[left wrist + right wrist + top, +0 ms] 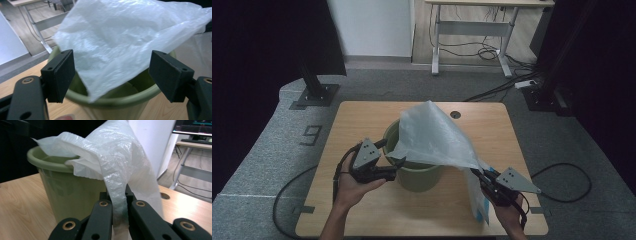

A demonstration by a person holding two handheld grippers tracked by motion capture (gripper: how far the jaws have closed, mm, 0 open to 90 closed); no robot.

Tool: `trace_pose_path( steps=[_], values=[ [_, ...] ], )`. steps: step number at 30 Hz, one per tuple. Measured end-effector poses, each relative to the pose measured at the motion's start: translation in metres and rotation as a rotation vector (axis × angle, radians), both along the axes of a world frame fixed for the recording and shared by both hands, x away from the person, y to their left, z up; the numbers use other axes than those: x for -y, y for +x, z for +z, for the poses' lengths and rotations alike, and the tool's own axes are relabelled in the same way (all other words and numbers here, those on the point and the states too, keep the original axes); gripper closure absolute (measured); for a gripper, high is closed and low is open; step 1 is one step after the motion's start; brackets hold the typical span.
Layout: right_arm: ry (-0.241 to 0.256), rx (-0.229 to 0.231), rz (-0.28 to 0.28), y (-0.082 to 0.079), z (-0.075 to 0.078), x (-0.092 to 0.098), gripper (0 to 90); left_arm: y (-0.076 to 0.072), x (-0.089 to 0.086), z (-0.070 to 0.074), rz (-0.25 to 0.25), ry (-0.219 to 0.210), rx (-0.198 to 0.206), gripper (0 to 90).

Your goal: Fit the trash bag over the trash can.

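A pale green plastic bin (418,176) (117,100) (62,187) stands in the middle of the wooden table (362,120). A translucent white plastic bag (432,135) (120,42) (117,165) is draped over its rim, tented upward. My right gripper (482,178) (119,202) is shut on a bunched strip of the bag to the right of the bin. My left gripper (398,166) (110,75) is open at the bin's left rim, jaws spread wide on either side of the bag's loose corner, not touching it.
A desk with metal legs (472,30) and cables (492,50) stands beyond the table on the floor. A dark stand base (314,95) sits at the far left. The table has a round cable hole (455,114) near its far edge.
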State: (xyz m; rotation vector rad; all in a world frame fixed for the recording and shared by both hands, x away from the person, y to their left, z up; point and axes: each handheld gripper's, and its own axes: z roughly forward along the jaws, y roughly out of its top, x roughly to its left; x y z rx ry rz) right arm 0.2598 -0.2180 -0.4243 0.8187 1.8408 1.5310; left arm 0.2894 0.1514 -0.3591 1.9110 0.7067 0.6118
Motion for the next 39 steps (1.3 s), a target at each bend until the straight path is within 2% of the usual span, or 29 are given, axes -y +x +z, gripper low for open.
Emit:
trace_pose_path(
  steps=[7,11,18,25,30,34,37,39],
  values=[
    [0.028,0.022,0.025,0.002,0.014,-0.009,88.8,0.0,0.014,-0.005,-0.045,0.027,-0.019,21.2],
    [0.036,0.016,0.023,0.006,0.021,-0.011,88.8,-0.001,0.02,-0.008,-0.074,0.033,-0.021,21.2],
    [0.073,-0.004,0.049,0.012,0.026,-0.017,88.8,0.004,0.03,-0.014,-0.079,0.04,-0.03,24.8],
    [0.077,-0.009,0.062,0.014,0.027,-0.022,88.8,0.008,0.03,-0.012,-0.053,-0.003,-0.033,41.2],
    [0.082,-0.005,0.065,0.014,0.03,-0.023,88.9,0.016,0.03,-0.013,-0.025,-0.028,-0.08,60.6],
    [0.085,-0.001,0.07,0.015,0.032,-0.024,88.8,0.021,0.028,-0.014,-0.066,-0.046,-0.114,76.7],
    [0.084,0.004,0.076,0.014,0.034,-0.025,88.8,0.021,0.028,-0.014,-0.094,-0.065,-0.124,84.4],
    [0.083,0.01,0.077,0.012,0.036,-0.025,88.9,0.02,0.028,-0.014,-0.134,-0.075,-0.148,87.6]
  ],
)
